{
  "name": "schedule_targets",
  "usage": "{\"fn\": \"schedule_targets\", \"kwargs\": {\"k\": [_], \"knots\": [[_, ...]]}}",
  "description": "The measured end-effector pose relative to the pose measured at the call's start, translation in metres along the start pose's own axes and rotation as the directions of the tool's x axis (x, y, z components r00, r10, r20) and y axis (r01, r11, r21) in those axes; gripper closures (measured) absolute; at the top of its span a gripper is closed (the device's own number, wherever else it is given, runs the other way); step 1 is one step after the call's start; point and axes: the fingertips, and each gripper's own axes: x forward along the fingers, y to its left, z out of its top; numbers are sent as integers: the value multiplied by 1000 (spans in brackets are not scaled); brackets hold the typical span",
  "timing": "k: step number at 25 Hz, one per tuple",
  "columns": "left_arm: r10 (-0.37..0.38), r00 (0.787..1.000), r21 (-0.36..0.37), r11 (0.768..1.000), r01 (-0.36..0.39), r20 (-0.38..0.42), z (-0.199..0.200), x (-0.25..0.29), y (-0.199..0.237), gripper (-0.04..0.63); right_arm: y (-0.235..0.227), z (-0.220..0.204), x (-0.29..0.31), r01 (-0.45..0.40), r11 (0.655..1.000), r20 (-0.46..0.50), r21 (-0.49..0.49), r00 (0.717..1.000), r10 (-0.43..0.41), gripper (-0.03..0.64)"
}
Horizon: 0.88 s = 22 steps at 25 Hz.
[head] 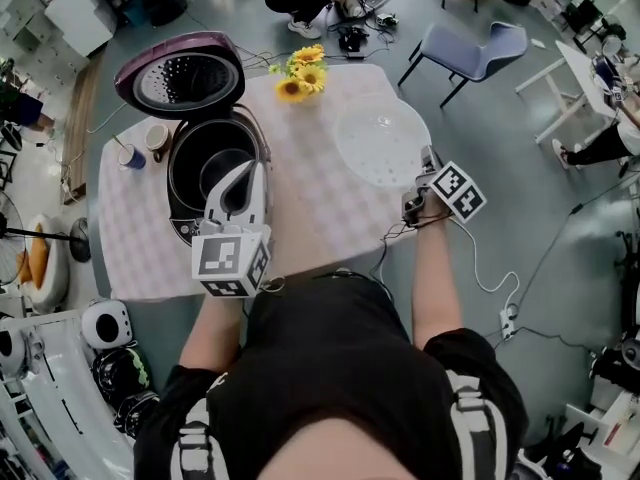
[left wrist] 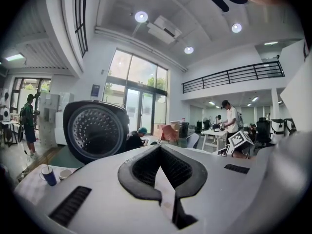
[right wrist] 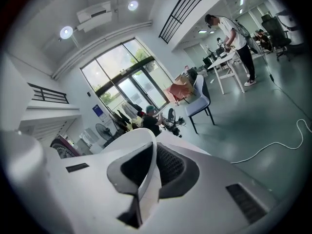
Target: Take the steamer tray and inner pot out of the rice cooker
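The rice cooker [head: 182, 226] stands on the table's left side with its purple lid [head: 180, 73] swung up and open. The dark inner pot [head: 198, 163] sits inside it. My left gripper [head: 238, 171] hangs over the pot's near right rim, jaws shut and empty; in the left gripper view [left wrist: 161, 152] the lid [left wrist: 95, 130] stands ahead to the left. The white perforated steamer tray [head: 378, 140] lies on the table to the right. My right gripper [head: 427, 158] is shut on its right rim, and the white rim [right wrist: 142, 145] runs between the jaws.
A blue cup [head: 132, 156] and a mug [head: 157, 138] stand left of the cooker. Yellow sunflowers [head: 302, 70] are at the table's far edge. A grey chair [head: 470, 48] and a white cable [head: 490, 278] are on the floor to the right. A person crouches beyond the table.
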Motion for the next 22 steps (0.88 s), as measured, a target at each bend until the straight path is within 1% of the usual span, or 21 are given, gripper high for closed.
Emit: {"fn": "schedule_targets", "kwargs": {"k": [5,9,11,15,22], "knots": [[-6,1000,10,1000,6,-14,-7,5,-19,592,-42,-39,13,53,998,-63,-40,996,-55,589],[0,1000,15,1000,0,-9,-8,3,-30,592,-71,-66,17,80,994,-72,-77,994,-86,589],[6,1000,16,1000,-6,-9,-10,2,-33,592,-87,-79,16,92,993,-85,-78,991,-98,589],[22,1000,13,1000,-22,-16,-14,-1,-38,592,-115,-96,13,123,989,-120,-85,984,-132,591],[28,999,8,1000,-28,-30,-21,-2,-45,592,-142,-115,4,152,982,-150,-109,974,-167,590]]}}
